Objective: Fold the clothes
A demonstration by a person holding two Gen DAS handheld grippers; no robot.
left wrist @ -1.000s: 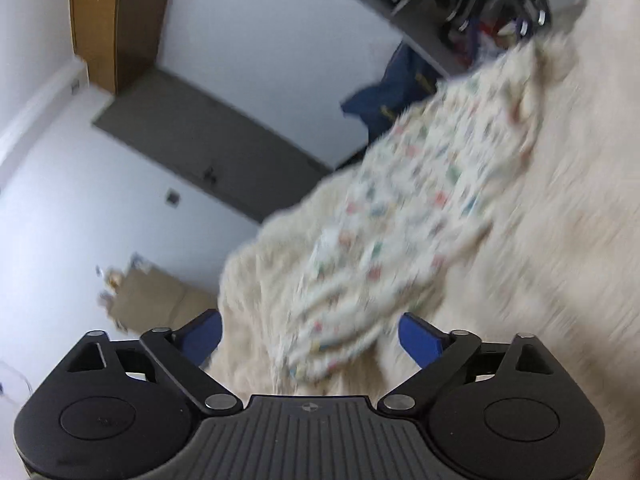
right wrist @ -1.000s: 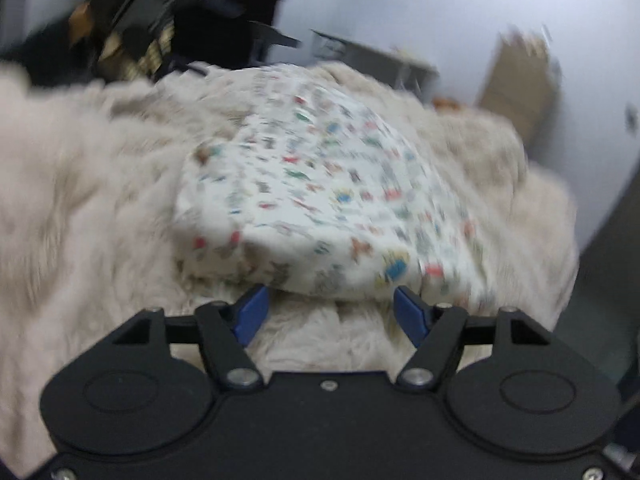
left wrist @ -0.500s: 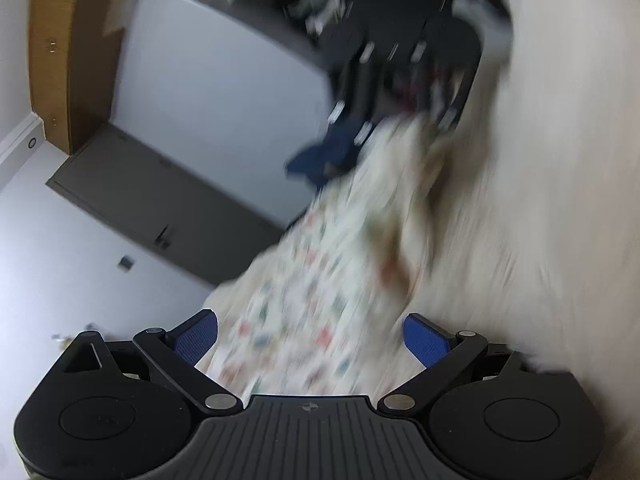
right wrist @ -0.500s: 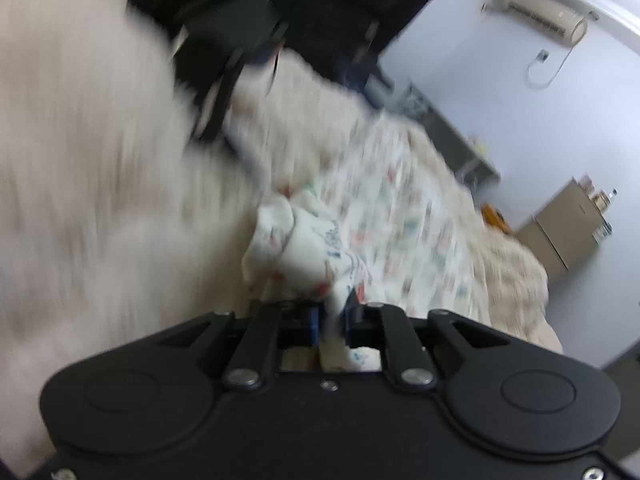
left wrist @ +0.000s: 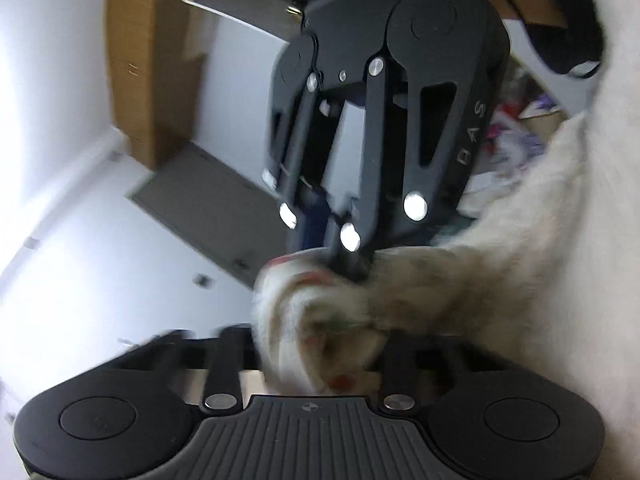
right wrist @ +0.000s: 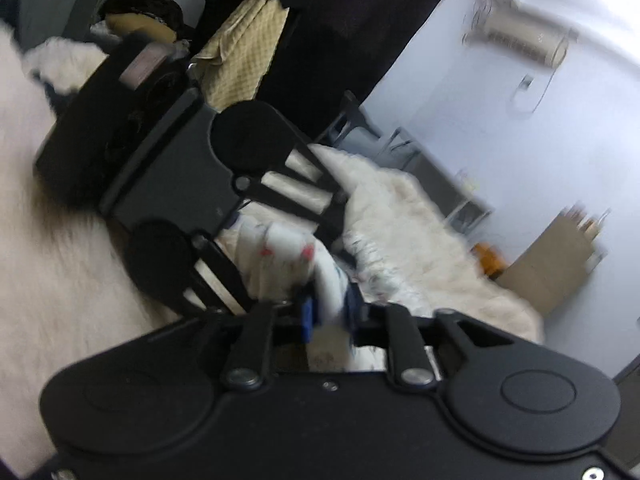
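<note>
**Both grippers bunched on the printed garment, nose to nose**

My right gripper (right wrist: 328,316) has its blue fingers (right wrist: 307,318) pinching a fold of the printed garment (right wrist: 288,256). My left gripper (left wrist: 320,364) sits buried in the same cloth; linkage looks drawn in, so I judge it pinching too, though the tips are hidden and blurred. Garment is wadded between the two tools, just above the fluffy cream blanket (right wrist: 60,248) on the bed. Judgement: I'm gathering or carrying an edge. To do it well, I'd keep both pinches firm, draw the hands apart evenly to tension the fabric, and avoid catching blanket pile
</note>
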